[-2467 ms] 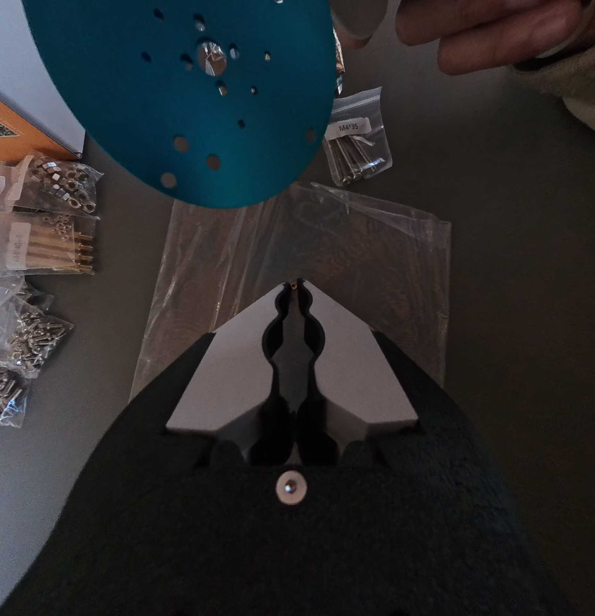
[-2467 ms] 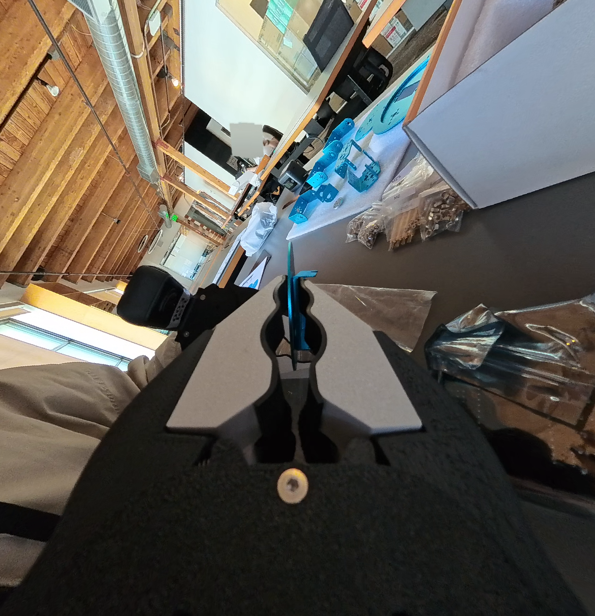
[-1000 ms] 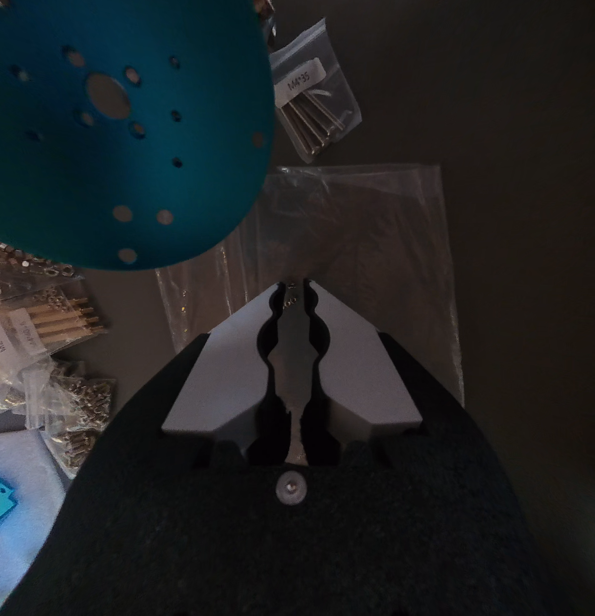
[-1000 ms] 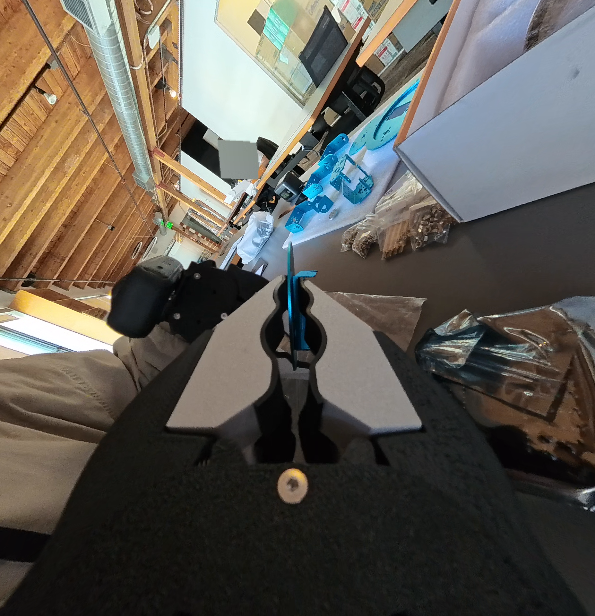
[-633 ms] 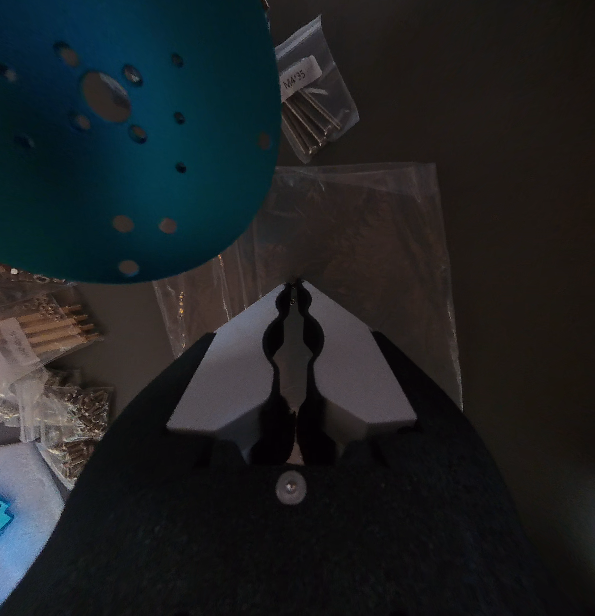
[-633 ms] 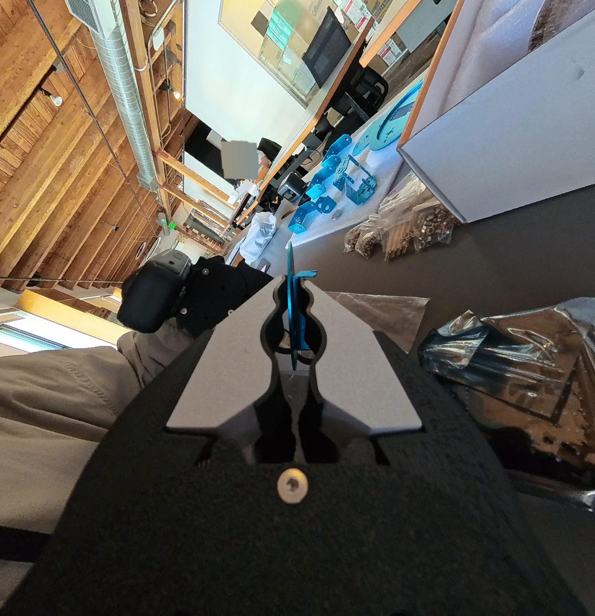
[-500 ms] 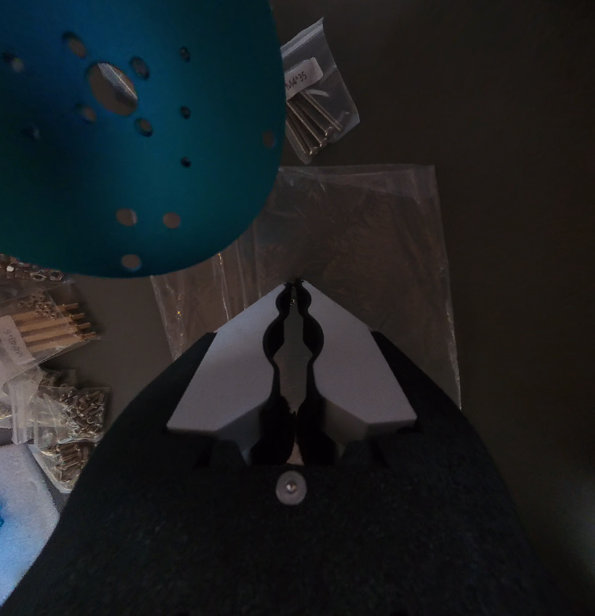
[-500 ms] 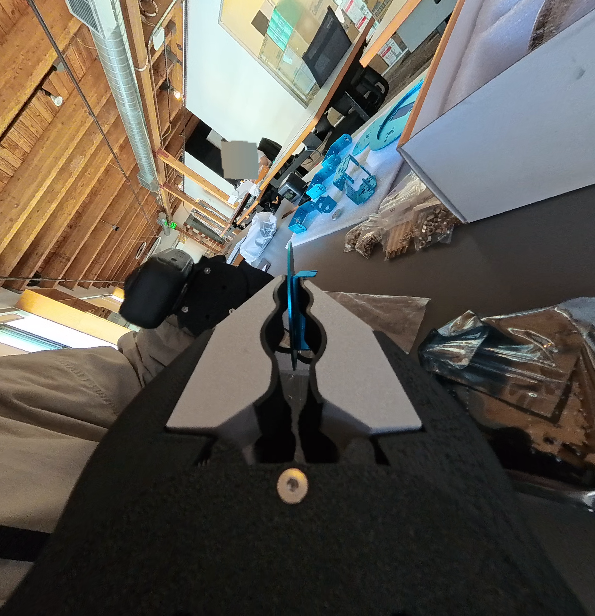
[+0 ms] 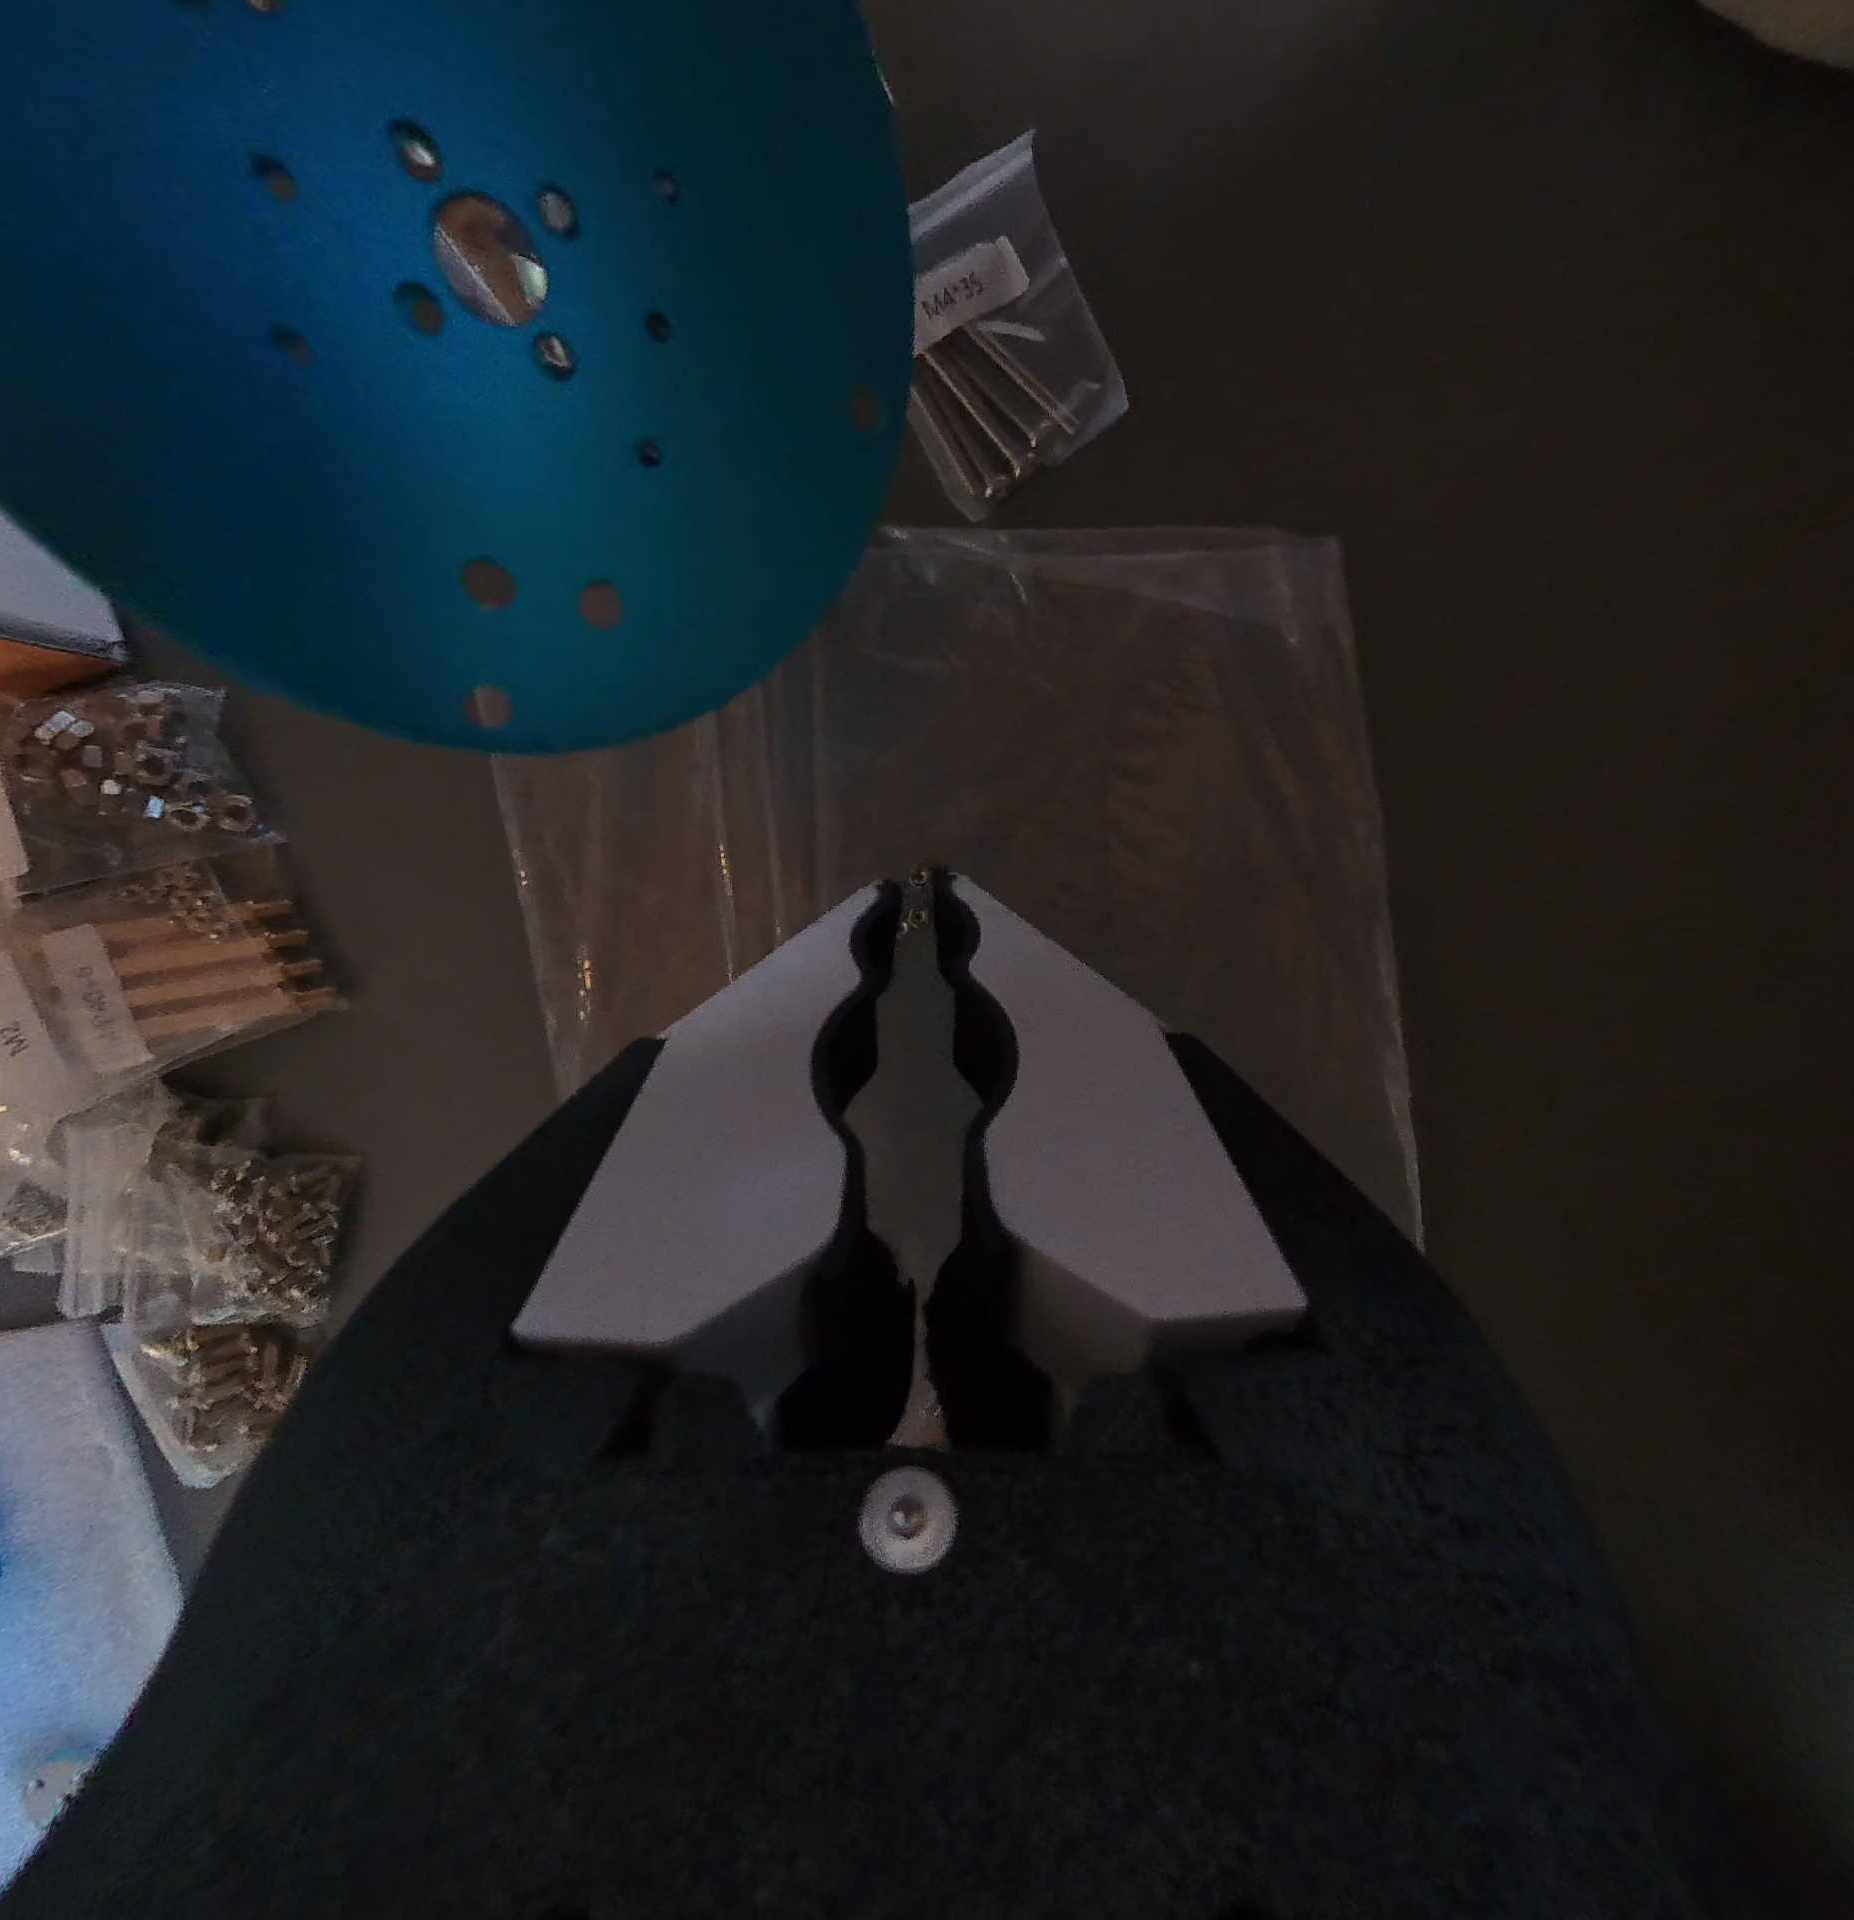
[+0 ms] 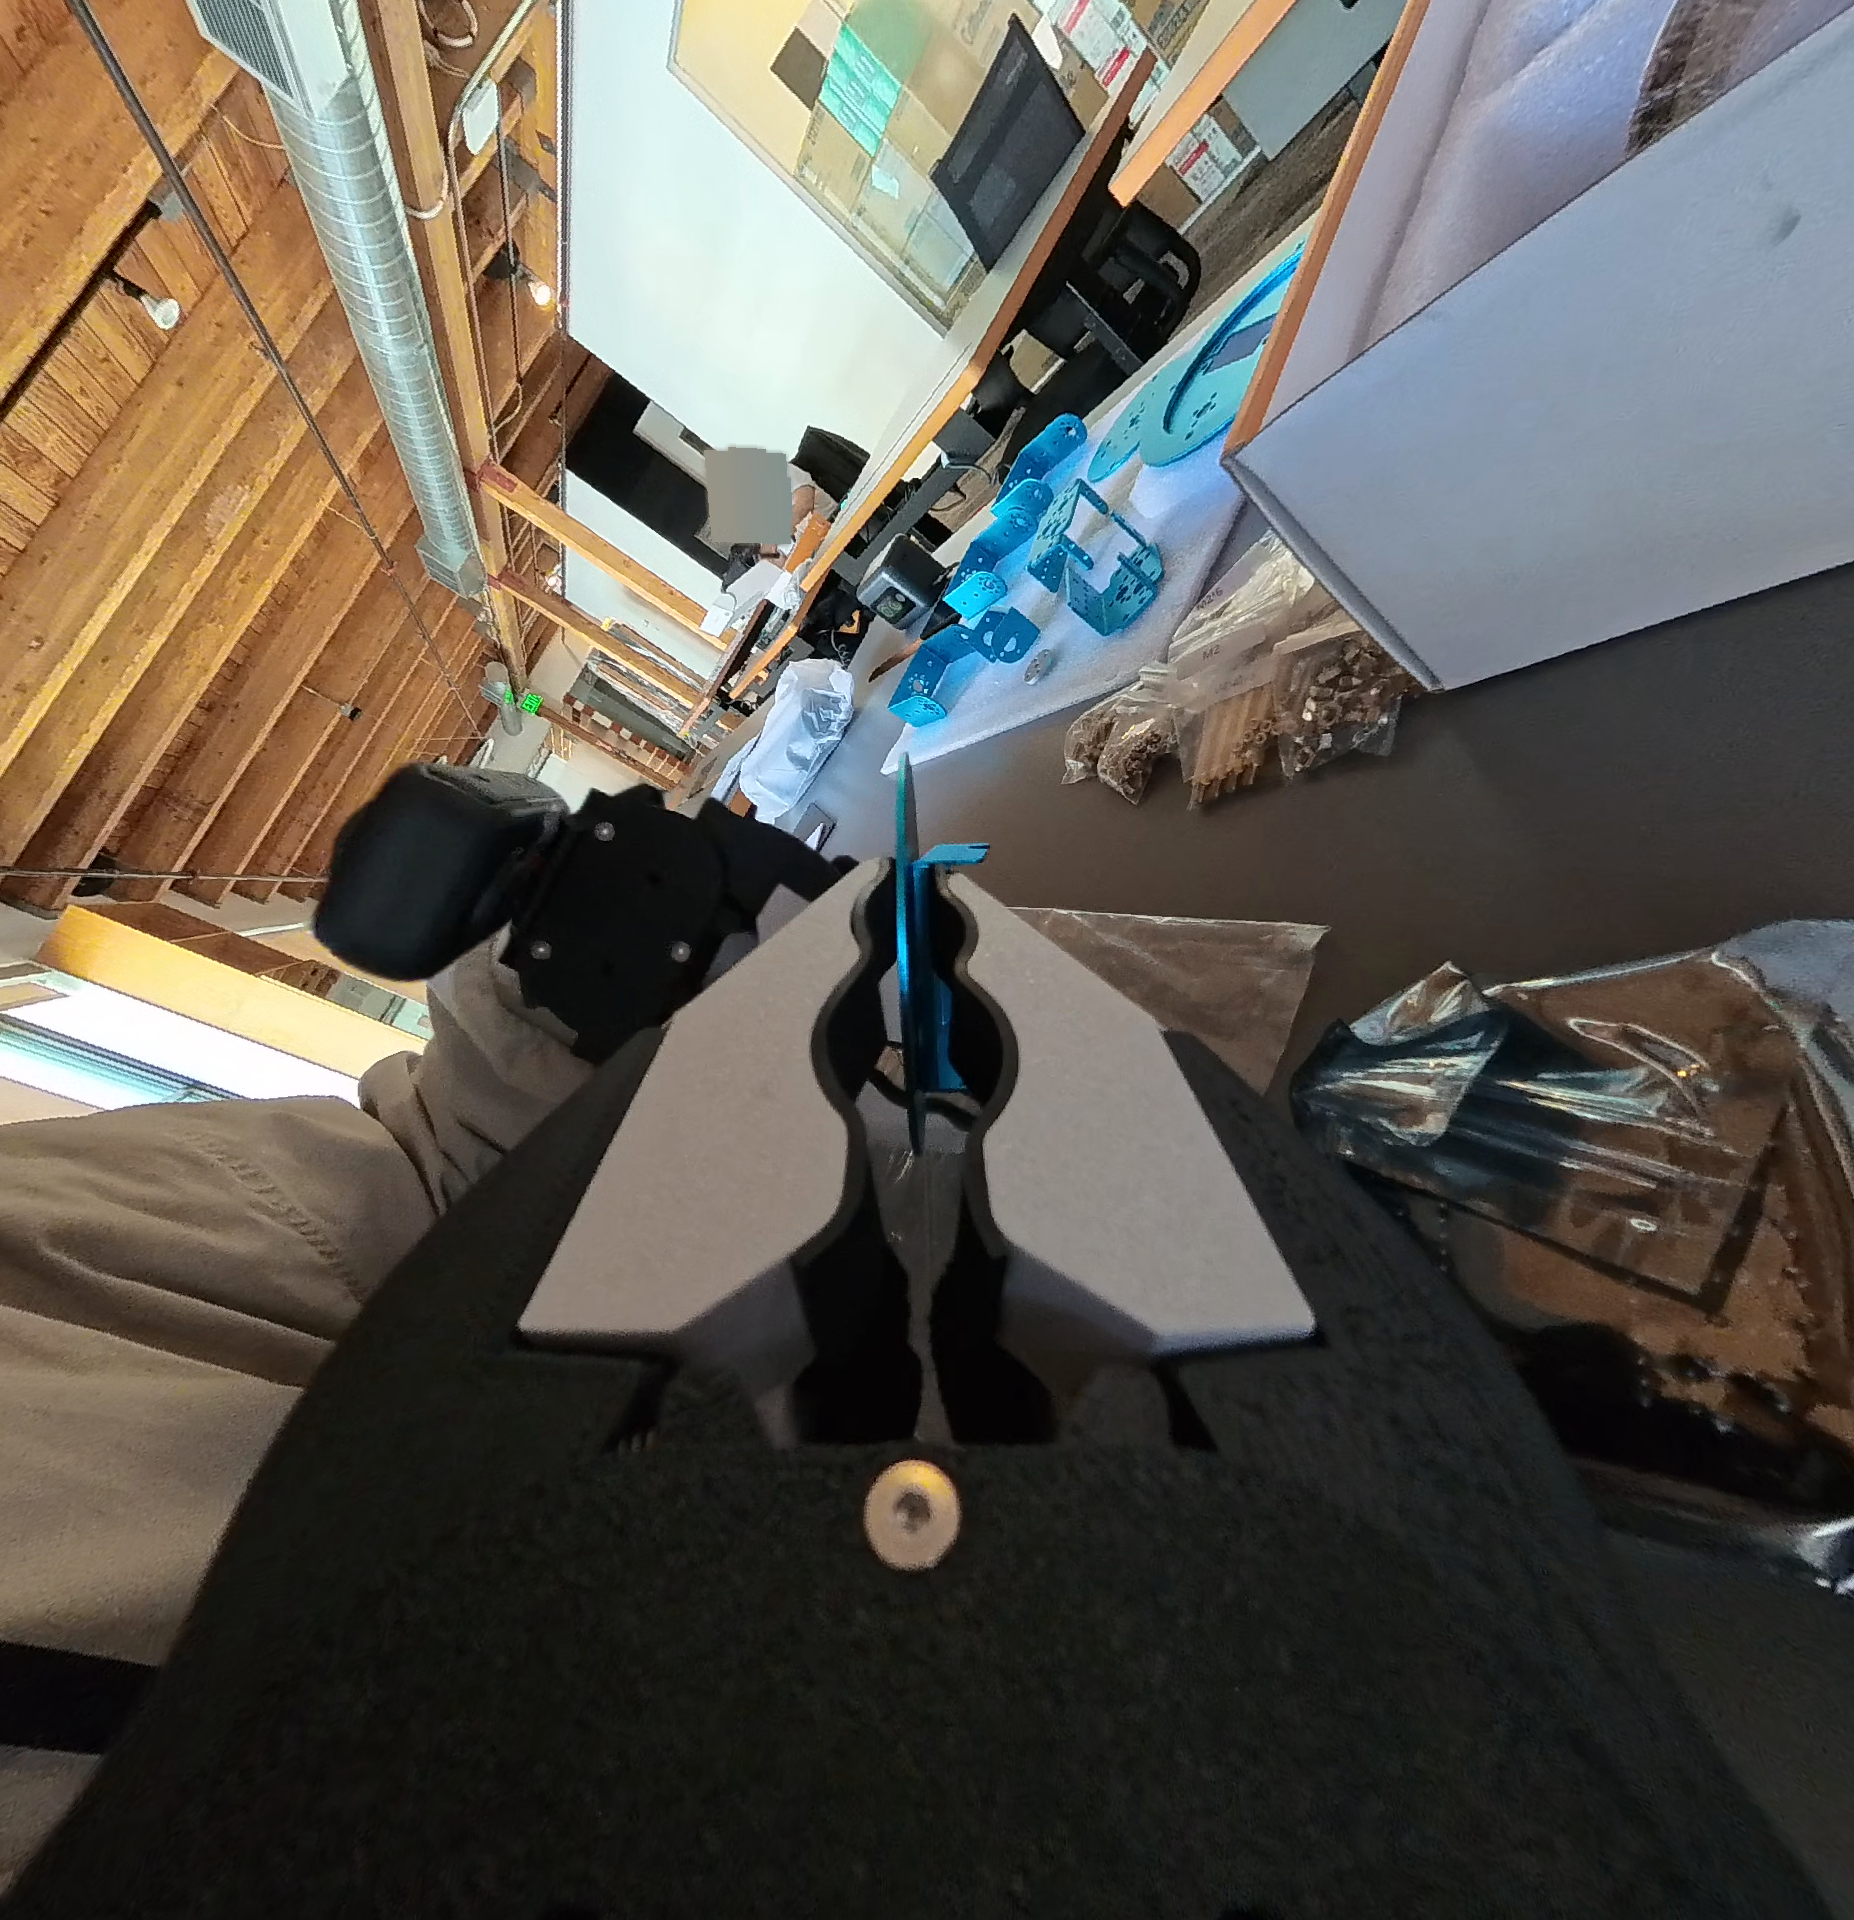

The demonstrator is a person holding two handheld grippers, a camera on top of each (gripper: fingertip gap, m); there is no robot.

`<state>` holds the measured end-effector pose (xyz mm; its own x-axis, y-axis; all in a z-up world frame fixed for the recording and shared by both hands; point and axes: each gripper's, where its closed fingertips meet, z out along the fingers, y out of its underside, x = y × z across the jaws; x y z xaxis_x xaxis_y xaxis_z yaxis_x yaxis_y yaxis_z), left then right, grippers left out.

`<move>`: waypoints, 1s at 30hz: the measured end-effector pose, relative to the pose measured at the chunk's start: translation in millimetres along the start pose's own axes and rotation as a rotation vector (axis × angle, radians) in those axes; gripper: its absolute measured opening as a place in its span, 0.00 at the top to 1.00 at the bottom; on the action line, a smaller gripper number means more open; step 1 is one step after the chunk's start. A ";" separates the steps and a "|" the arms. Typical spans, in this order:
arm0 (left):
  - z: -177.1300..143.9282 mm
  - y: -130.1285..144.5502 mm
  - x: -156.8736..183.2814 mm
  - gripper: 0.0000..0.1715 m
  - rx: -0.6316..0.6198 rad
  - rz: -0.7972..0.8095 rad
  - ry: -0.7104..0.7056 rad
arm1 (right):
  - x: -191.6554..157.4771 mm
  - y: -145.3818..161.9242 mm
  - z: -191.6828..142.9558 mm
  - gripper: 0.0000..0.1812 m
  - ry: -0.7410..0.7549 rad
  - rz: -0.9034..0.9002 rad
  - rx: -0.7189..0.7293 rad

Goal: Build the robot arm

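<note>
My left gripper [image 9: 918, 883] is shut on a tiny metal fastener [image 9: 910, 914] pinched at its tips, above a flat clear plastic bag [image 9: 1110, 831] on the dark table. A round blue disc [image 9: 383, 364] with several holes hangs up and to the left of it. In the right wrist view my right gripper [image 10: 918, 883] is shut on this blue disc [image 10: 910, 956], seen edge-on, with a small blue bracket [image 10: 954, 854] on its right face. The left gripper [image 10: 549, 894] shows just left of the disc, beside a beige sleeve [image 10: 227, 1195].
A small bag of long screws [image 9: 1006, 343] lies beyond the clear bag. Several bags of nuts, standoffs and screws [image 9: 154, 987] lie at the left by white foam [image 9: 40, 1507]. A white box [image 10: 1577, 416], blue brackets [image 10: 1016, 582] and a crinkled bag [image 10: 1577, 1195] show in the right wrist view. The left gripper's tips are roughly 12 centimeters from the right gripper's.
In the left wrist view the disc has shifted right and a little down, and the box corner has come back in at the left. Both grippers stay shut.
</note>
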<state>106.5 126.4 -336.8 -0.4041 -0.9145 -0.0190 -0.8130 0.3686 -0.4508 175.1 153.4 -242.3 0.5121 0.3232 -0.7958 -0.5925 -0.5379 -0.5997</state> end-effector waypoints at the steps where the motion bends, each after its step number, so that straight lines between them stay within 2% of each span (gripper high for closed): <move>1: 2.8 0.8 0.2 0.96 -0.010 0.007 -0.002 | 0.2 0.1 0.0 0.98 0.001 0.000 -0.001; 8: 11.4 0.9 3.4 0.99 -0.031 0.016 0.023 | 0.1 -0.8 -1.0 0.98 -0.002 0.001 0.002; 18: 11.0 0.0 6.4 0.99 0.003 0.011 0.020 | -0.5 -1.5 -1.7 0.98 -0.003 -0.001 0.005; 27: -39.0 -14.6 -7.9 1.00 0.121 -0.007 -0.092 | 8.1 11.1 5.8 0.98 0.028 0.013 -0.057; 30: -44.9 -10.0 -11.2 1.00 0.149 -0.054 -0.126 | 12.2 13.3 7.2 0.98 0.054 -0.001 -0.067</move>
<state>100.2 140.4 -292.1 -0.2986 -0.9492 -0.0988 -0.7574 0.2987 -0.5807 169.0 155.8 -260.6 0.5468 0.2824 -0.7882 -0.5496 -0.5891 -0.5923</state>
